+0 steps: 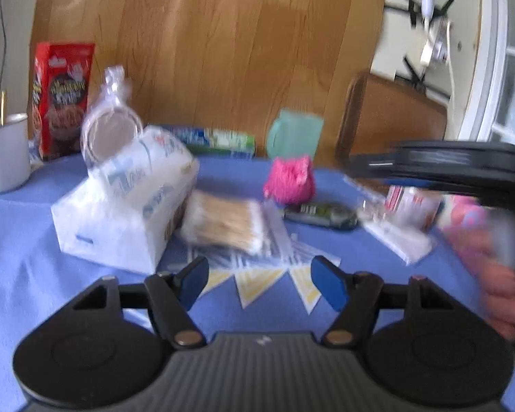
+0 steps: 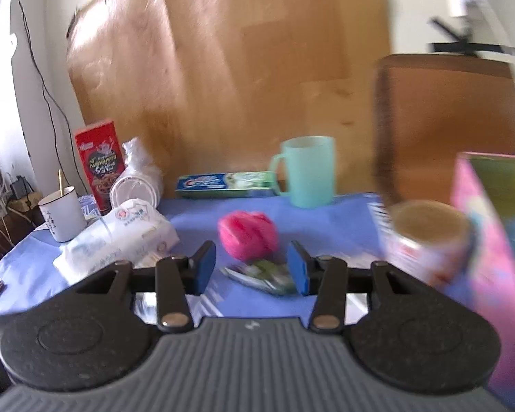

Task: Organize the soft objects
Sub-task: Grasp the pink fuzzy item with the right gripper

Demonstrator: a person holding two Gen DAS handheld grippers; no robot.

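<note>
A pink knitted soft ball (image 1: 288,182) (image 2: 247,233) lies mid-table on the blue cloth (image 1: 24,240). Left of it lies a white soft tissue pack (image 1: 130,199) (image 2: 120,237), and a clear bag of cotton swabs (image 1: 223,223) rests against it. My left gripper (image 1: 261,278) hovers open over the cloth just short of the swab bag, nothing between its blue pads. My right gripper (image 2: 251,267) is open too, pointing at the pink ball, with a green foil packet (image 2: 264,274) lying on the cloth below its gap. In the left wrist view the right gripper (image 1: 446,168) shows blurred at the right.
Along the back stand a teal mug (image 2: 307,171), a toothpaste box (image 2: 226,183), a red snack box (image 2: 99,161), bagged plastic cups (image 2: 137,182) and a white enamel mug (image 2: 61,218). A printed paper cup (image 2: 429,240) and a pink box (image 2: 491,257) crowd the right side.
</note>
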